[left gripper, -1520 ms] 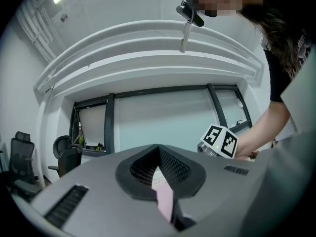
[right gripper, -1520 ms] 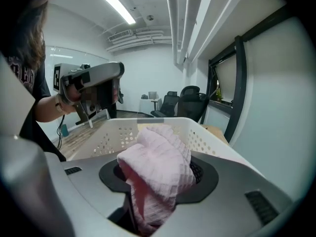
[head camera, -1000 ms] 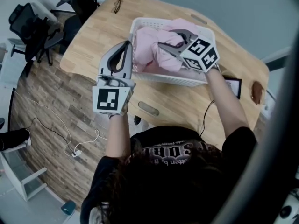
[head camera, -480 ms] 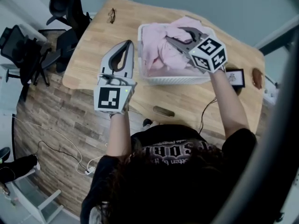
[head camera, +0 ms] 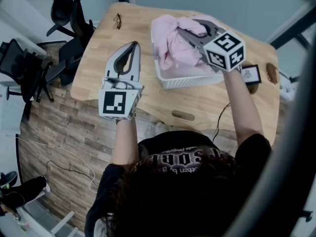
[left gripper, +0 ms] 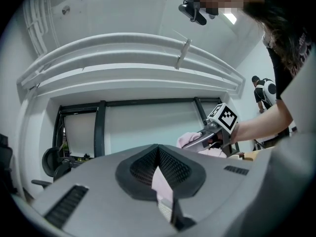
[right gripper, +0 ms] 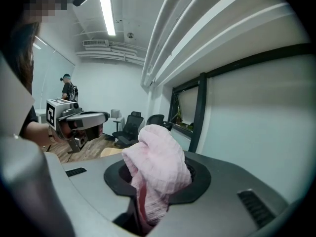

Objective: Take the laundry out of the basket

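The pink laundry [head camera: 172,46] lies heaped in the white basket [head camera: 183,81], which stands on the wooden surface [head camera: 98,63]. One bunched fold of it sits between the jaws of the right gripper [head camera: 190,27], which are closing on the cloth high on the pile, probably so it can be lifted clear of the rim. The left gripper [head camera: 132,46] hangs beside the basket, apart from it, jaws together and empty, likely kept out of the way until needed.
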A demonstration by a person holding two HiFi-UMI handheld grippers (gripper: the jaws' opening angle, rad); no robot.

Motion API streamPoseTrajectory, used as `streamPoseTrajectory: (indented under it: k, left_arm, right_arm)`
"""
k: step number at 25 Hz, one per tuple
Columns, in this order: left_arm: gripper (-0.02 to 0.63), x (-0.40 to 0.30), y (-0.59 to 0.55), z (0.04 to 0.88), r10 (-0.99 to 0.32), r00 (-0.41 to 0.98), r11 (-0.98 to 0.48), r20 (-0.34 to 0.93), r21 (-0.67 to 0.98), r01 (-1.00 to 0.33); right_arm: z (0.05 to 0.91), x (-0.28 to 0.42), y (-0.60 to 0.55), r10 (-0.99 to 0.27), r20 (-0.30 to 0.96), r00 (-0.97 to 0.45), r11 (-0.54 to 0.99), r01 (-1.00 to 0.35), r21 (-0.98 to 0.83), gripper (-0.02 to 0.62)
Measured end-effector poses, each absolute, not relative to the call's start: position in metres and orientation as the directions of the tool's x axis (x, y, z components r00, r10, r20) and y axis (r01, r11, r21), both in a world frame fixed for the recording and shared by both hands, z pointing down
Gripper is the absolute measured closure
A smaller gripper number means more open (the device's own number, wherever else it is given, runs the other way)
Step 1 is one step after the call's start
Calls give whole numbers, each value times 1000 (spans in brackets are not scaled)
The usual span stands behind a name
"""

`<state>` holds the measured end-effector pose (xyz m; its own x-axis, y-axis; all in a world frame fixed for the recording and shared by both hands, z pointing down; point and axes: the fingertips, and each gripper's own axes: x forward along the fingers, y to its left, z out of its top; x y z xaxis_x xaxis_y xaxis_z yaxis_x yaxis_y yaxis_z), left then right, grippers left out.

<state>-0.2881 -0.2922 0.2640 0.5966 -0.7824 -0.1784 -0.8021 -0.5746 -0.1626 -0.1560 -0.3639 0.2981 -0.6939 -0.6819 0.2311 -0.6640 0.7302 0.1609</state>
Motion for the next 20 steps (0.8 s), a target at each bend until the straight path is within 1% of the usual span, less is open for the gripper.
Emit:
streamPoseTrajectory:
  k: [7, 20]
  left_arm:
    - [609, -302, -285, 263, -788, 594, -572, -165, -163, -804]
    - [609, -308, -290, 275, -833, 531, -512, -157, -146, -846]
  right_arm:
    - [278, -165, -361, -708, 196, -679, 706, -688, 166, 472]
    - [280, -174, -370, -661, 204, -722, 751, -638, 172, 472]
